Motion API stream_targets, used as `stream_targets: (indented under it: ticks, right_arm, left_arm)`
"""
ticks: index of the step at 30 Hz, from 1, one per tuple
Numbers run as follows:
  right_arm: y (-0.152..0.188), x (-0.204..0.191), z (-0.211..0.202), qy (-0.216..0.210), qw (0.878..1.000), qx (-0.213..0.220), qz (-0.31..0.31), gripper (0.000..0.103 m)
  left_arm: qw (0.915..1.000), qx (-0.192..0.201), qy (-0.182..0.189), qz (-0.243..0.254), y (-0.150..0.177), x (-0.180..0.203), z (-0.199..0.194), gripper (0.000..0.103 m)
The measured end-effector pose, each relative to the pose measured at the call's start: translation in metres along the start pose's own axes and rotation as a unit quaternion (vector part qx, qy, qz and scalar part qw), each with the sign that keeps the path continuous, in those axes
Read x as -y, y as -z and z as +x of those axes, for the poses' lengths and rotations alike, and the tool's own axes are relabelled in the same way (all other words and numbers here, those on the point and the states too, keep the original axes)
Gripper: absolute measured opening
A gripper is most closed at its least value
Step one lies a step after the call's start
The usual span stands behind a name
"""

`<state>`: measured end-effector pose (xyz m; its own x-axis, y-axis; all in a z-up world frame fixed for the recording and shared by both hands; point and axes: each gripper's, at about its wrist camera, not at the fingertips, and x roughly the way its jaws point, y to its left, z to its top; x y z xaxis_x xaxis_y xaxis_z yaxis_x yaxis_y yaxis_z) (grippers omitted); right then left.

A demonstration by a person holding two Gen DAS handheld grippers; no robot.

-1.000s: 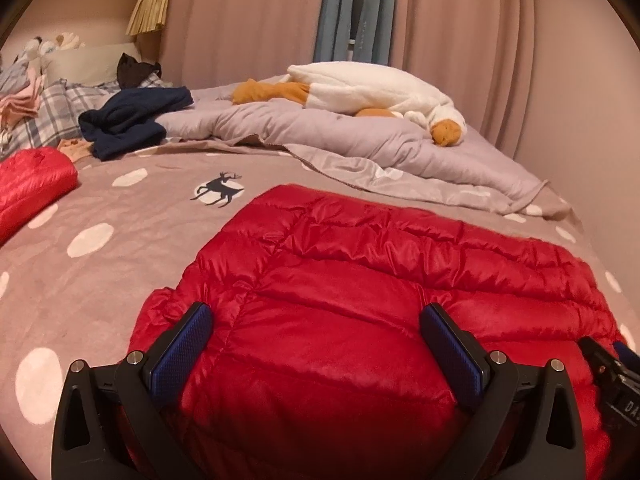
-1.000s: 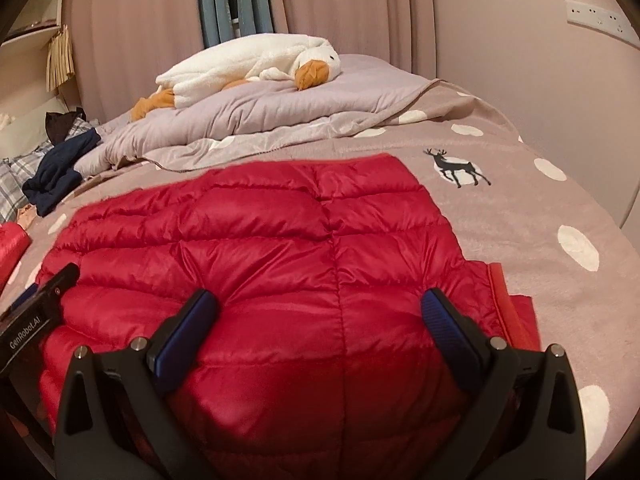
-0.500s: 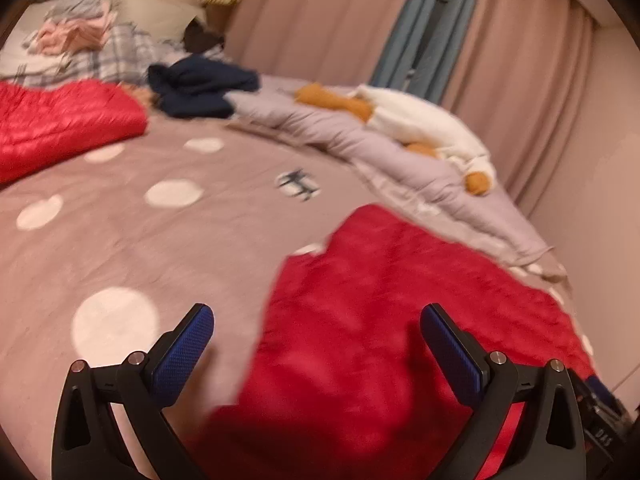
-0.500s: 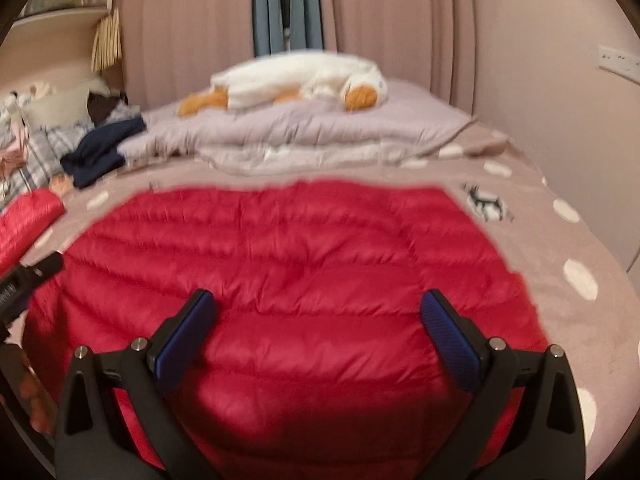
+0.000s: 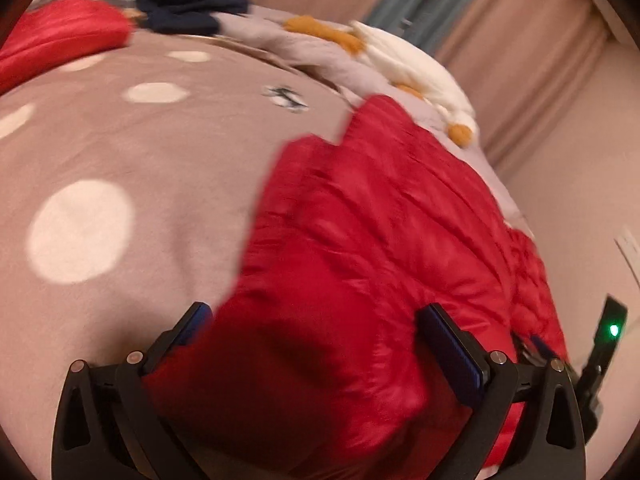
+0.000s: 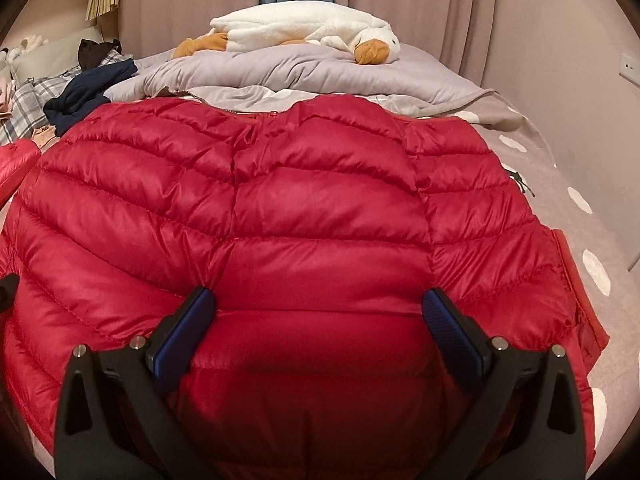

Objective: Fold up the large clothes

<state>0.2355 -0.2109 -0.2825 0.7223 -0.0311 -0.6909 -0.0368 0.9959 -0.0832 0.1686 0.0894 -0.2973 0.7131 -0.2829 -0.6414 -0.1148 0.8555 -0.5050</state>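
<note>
A red quilted puffer jacket point(image 6: 320, 208) lies spread flat on the dotted taupe bedspread point(image 5: 120, 152). In the right wrist view it fills most of the frame, with its far edge towards the grey duvet. My right gripper point(image 6: 318, 332) is open low over the jacket's near middle, red fabric showing between its blue pads point(image 6: 184, 332). My left gripper point(image 5: 324, 336) is also open, tilted, at the jacket's point(image 5: 380, 232) near left edge, where a puffed bulge of fabric lies between the fingers. The right gripper's body with a green light point(image 5: 608, 332) shows at the far right of the left wrist view.
A white plush goose point(image 6: 304, 28) rests on a bunched grey duvet point(image 6: 304, 72) at the far end. A navy garment point(image 6: 88, 96) and plaid clothes point(image 6: 24, 104) lie far left, beside another red garment point(image 5: 60, 36). A wall with a socket point(image 6: 628, 64) runs along the right.
The left wrist view swung left and tilted, then came down onto the jacket's left edge. The right gripper moved in lower over the jacket, which now fills its view. Both stayed open.
</note>
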Motion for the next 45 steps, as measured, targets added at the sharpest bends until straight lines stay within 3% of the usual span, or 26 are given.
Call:
stream_targets:
  ticks: [5, 7, 12, 16, 21, 24, 27, 31, 38, 45]
  right_arm:
    - [0.000, 0.012, -0.018, -0.011, 0.999, 0.025, 0.022, 0.103]
    - [-0.002, 0.021, -0.027, -0.007, 0.999, 0.032, 0.030, 0.102]
    - [-0.009, 0.065, -0.061, -0.002, 0.994, 0.054, 0.097, 0.103]
    - [-0.006, 0.116, -0.079, 0.009, 0.981, 0.049, 0.186, 0.103]
    - [0.019, 0.168, -0.073, -0.059, 0.955, -0.016, 0.290, 0.103]
    - [0.036, 0.177, -0.069, -0.057, 0.946, -0.032, 0.317, 0.103]
    - [0.049, 0.178, -0.060, -0.097, 0.937, -0.059, 0.331, 0.101]
    - [0.066, 0.173, -0.042, -0.151, 0.918, -0.083, 0.357, 0.102]
    - [0.072, 0.167, -0.034, -0.194, 0.901, -0.052, 0.385, 0.102]
    - [0.059, 0.154, -0.024, -0.189, 0.891, -0.044, 0.410, 0.093]
  left_arm:
    - [0.9991, -0.010, 0.025, -0.033, -0.007, -0.001, 0.013, 0.102]
    - [0.9971, -0.022, 0.052, -0.050, -0.013, -0.003, 0.017, 0.102]
    - [0.9916, -0.056, 0.098, -0.063, -0.020, -0.001, 0.026, 0.102]
    - [0.9846, -0.075, 0.133, -0.085, -0.023, -0.003, 0.032, 0.102]
    - [0.9689, -0.117, 0.195, -0.098, -0.018, 0.010, 0.043, 0.102]
    - [0.9747, -0.112, 0.173, -0.086, -0.017, 0.020, 0.047, 0.102]
    - [0.9774, -0.090, 0.156, -0.110, -0.021, 0.020, 0.052, 0.100]
    - [0.9826, -0.069, 0.116, -0.128, -0.025, 0.022, 0.057, 0.091]
    - [0.9941, -0.033, 0.053, -0.089, -0.021, 0.045, 0.060, 0.086]
    - [0.9964, -0.021, 0.038, -0.073, -0.026, 0.043, 0.058, 0.083]
